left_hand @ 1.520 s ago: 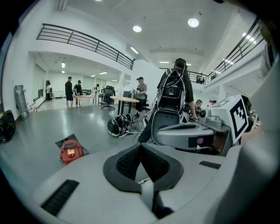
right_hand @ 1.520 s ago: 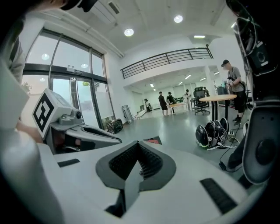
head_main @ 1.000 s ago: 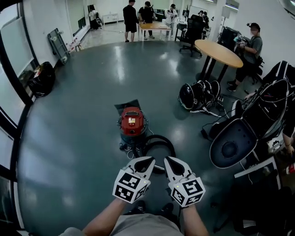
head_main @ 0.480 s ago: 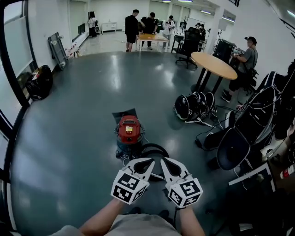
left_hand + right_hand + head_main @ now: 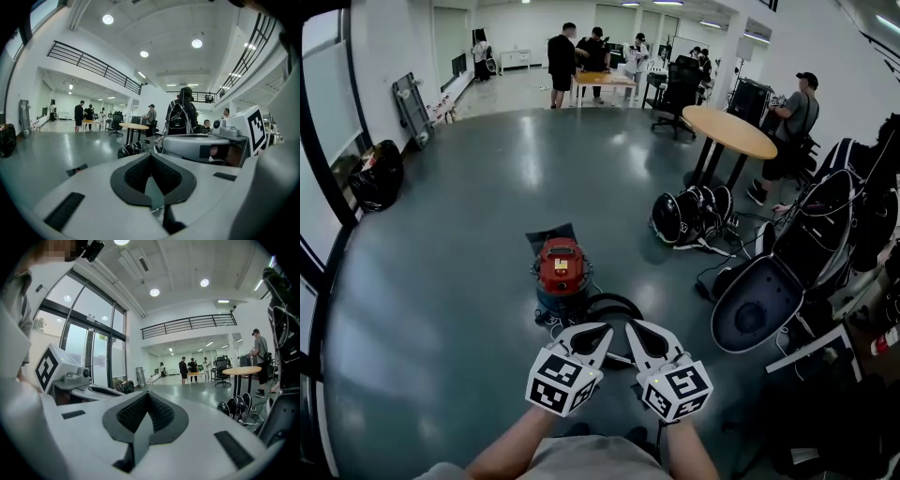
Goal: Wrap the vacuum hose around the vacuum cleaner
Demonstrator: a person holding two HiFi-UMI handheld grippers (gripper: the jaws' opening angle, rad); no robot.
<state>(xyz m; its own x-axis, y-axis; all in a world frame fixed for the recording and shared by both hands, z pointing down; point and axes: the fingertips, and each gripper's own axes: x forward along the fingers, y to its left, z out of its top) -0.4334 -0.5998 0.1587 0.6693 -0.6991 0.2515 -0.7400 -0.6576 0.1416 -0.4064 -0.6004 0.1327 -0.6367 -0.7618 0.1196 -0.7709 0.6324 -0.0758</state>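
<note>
- Since a second ago, the vacuum cleaner (image 5: 561, 272) has slid slightly down and left in the head view; both tongs keep to the lower middle.
- Left tongs (image 5: 598, 333) are pressed together on nothing.
- Right tongs (image 5: 637, 333) likewise.
- Vacuum cleaner stands on the grey floor (image 5: 469, 234), centre frame.
- Black vacuum hose (image 5: 619, 299) lies looped at its lower right, not wrapped.

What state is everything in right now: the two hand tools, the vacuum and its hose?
left gripper: shut, empty, held above the floor.
right gripper: shut, empty, close beside the left one.
vacuum cleaner: upright on the floor.
vacuum hose: looped on the floor beside the cleaner, not wrapped around it.
</note>
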